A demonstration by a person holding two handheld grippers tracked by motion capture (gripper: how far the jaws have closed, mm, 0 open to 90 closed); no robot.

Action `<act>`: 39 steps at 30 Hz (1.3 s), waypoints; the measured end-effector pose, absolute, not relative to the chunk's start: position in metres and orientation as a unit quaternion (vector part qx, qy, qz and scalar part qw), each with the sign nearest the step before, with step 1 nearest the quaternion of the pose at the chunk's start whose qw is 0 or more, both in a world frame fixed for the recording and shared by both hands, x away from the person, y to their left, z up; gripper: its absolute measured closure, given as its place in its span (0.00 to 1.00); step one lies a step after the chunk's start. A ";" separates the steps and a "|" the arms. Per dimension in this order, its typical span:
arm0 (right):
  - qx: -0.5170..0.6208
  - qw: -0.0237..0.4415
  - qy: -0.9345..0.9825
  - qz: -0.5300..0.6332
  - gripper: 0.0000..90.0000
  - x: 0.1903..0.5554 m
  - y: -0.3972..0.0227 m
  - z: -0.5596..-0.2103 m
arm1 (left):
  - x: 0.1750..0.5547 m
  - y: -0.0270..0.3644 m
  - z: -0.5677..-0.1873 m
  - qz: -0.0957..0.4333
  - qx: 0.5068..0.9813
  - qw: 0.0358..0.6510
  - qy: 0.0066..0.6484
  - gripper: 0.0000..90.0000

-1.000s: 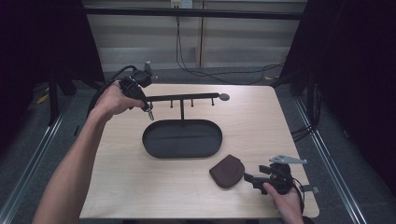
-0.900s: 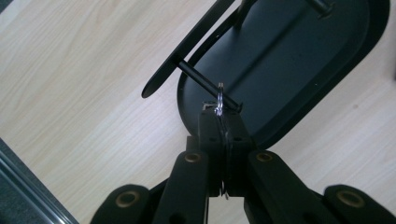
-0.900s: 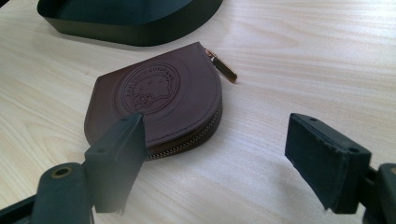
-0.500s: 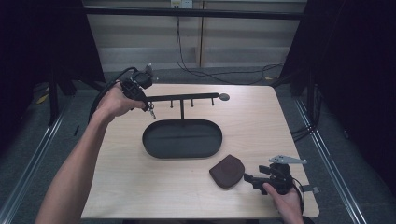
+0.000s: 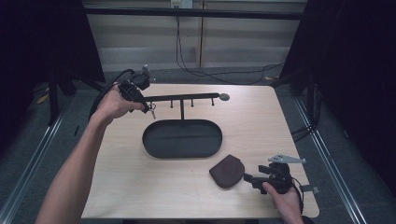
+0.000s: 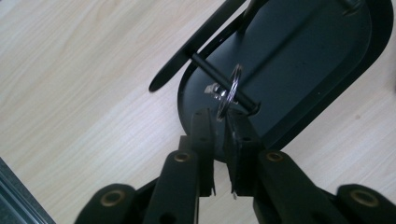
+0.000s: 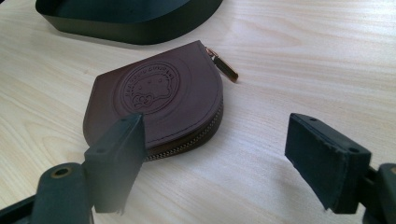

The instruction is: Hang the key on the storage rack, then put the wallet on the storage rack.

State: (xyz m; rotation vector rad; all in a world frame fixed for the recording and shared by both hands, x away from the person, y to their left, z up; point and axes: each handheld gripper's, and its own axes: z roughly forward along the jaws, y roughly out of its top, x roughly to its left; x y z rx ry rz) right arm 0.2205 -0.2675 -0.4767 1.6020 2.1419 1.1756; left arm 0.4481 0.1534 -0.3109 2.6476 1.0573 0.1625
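Nearest us, our right gripper (image 5: 247,177) rests on the table (image 5: 140,186) with its jaws spread wide and holding nothing; the brown pouch (image 7: 159,98) lies flat just ahead of them, its zip pull (image 7: 223,65) pointing away. Beyond sits the black oval tray (image 5: 182,138), with the rack (image 5: 187,98) standing over it. Farthest off, our left gripper (image 6: 219,123) has its jaws nearly closed, pinching a key ring (image 6: 229,91) threaded on a rack peg (image 6: 219,81).

rack (image 5: 182,99) and tray (image 5: 182,138) mid-table; edges free
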 end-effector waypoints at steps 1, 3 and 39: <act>0.545 0.110 0.729 0.400 0.23 0.221 -0.267 -0.477 | 0.446 0.155 -0.311 0.057 0.919 0.145 0.362 0.90; 0.543 0.109 0.732 0.398 0.23 0.220 -0.267 -0.476 | 0.444 0.155 -0.312 0.063 0.919 0.142 0.363 0.85; 0.546 0.111 0.728 0.398 0.23 0.220 -0.267 -0.476 | 0.391 0.198 -0.356 0.053 0.868 0.275 0.410 0.41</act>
